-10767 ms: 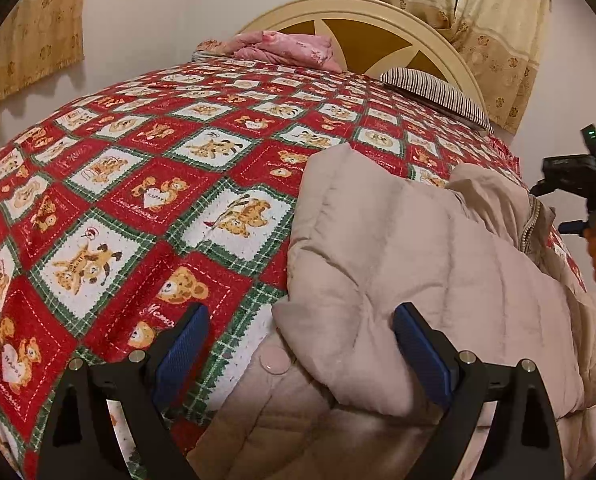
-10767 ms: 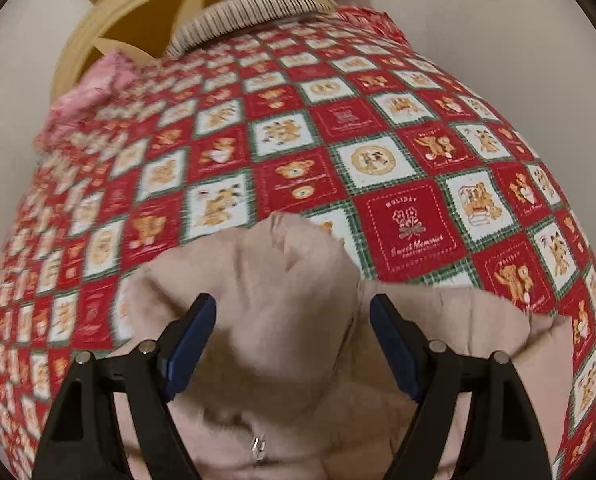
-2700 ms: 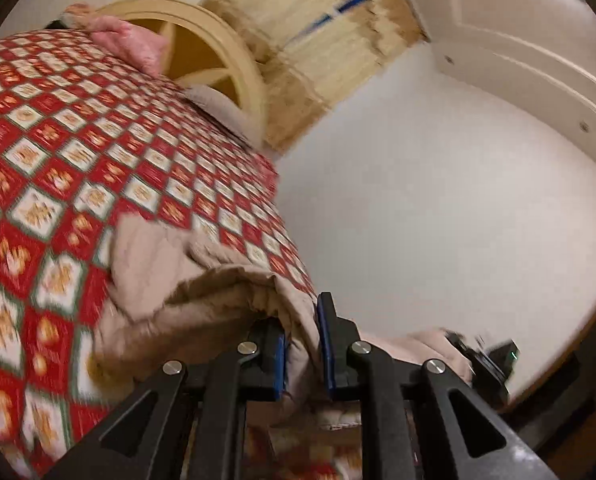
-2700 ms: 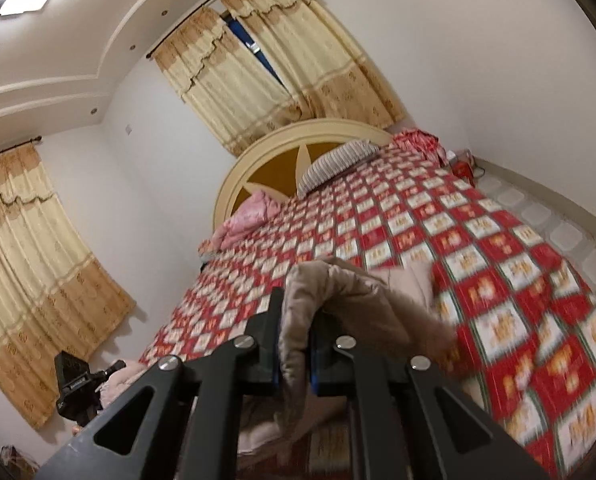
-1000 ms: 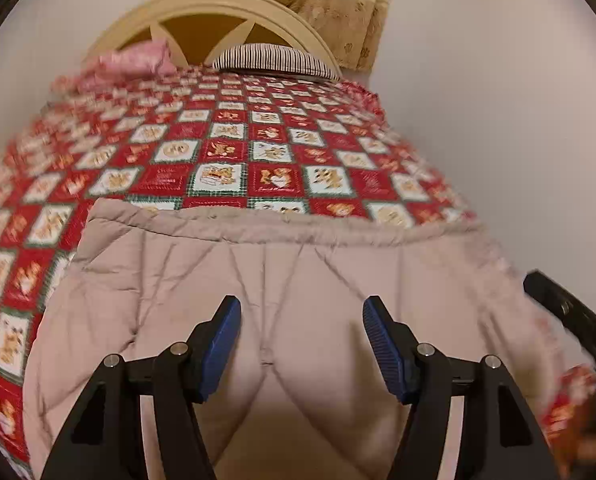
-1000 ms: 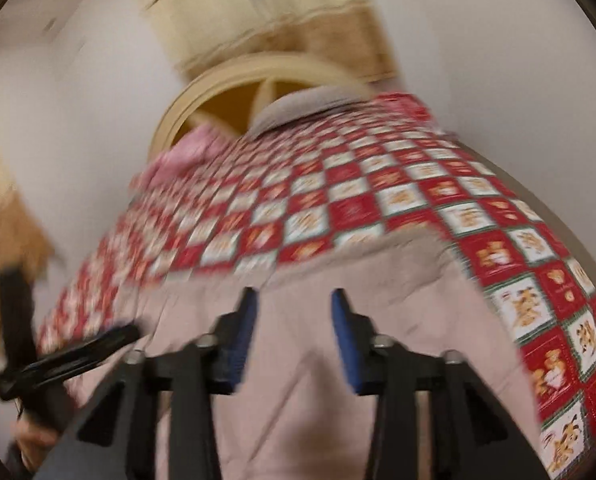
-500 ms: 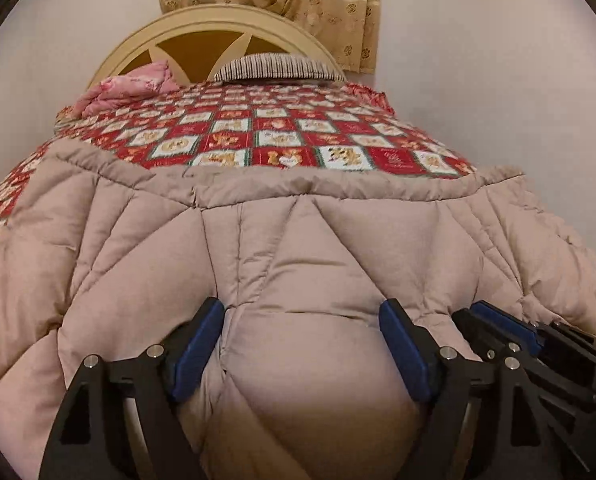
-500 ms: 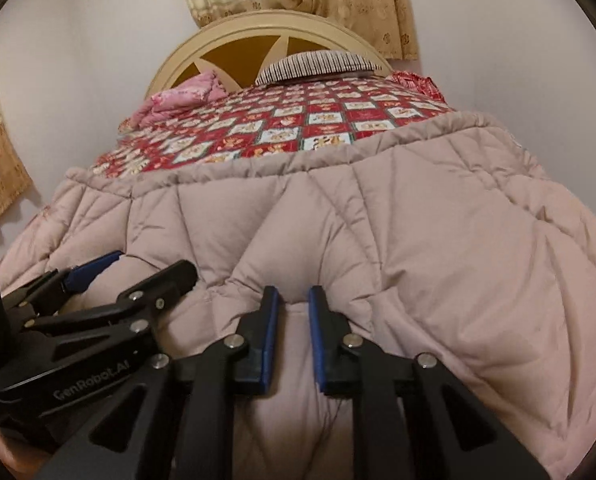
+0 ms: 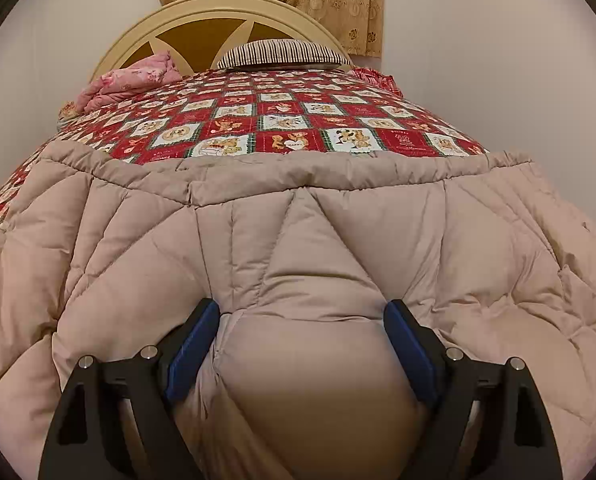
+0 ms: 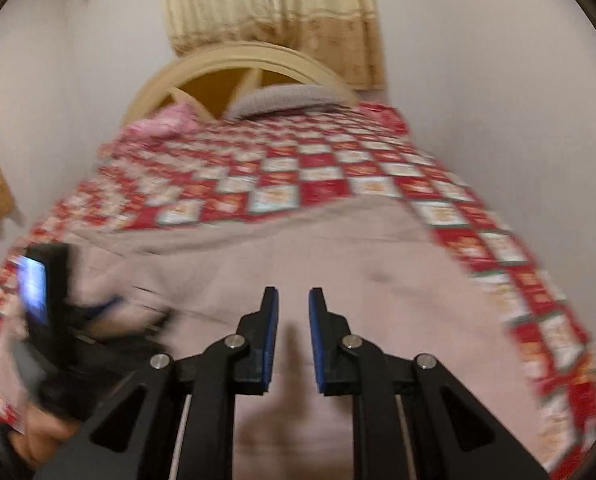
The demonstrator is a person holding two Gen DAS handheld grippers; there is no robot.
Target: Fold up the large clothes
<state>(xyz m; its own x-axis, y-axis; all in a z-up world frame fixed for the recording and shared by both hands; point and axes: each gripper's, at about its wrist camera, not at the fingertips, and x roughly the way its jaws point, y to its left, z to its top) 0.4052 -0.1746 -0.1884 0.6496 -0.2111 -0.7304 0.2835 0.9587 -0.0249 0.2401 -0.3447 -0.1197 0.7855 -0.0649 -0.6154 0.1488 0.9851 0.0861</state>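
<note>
On red quilt [image 9: 294, 120], beige coat [image 9: 478, 240], hem straight, left hand-held gripper [image 9: 302, 320] spread wide

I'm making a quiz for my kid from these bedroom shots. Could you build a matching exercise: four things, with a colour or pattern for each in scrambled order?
Things:
1. puffy coat
2. pillow
3. bedspread
4. bundle by the headboard

Looks:
A. red and white bear squares
B. pink floral
C. plain beige, quilted
D. dark and light stripes

Pairs: 1-C, 2-D, 3-A, 4-B
</note>
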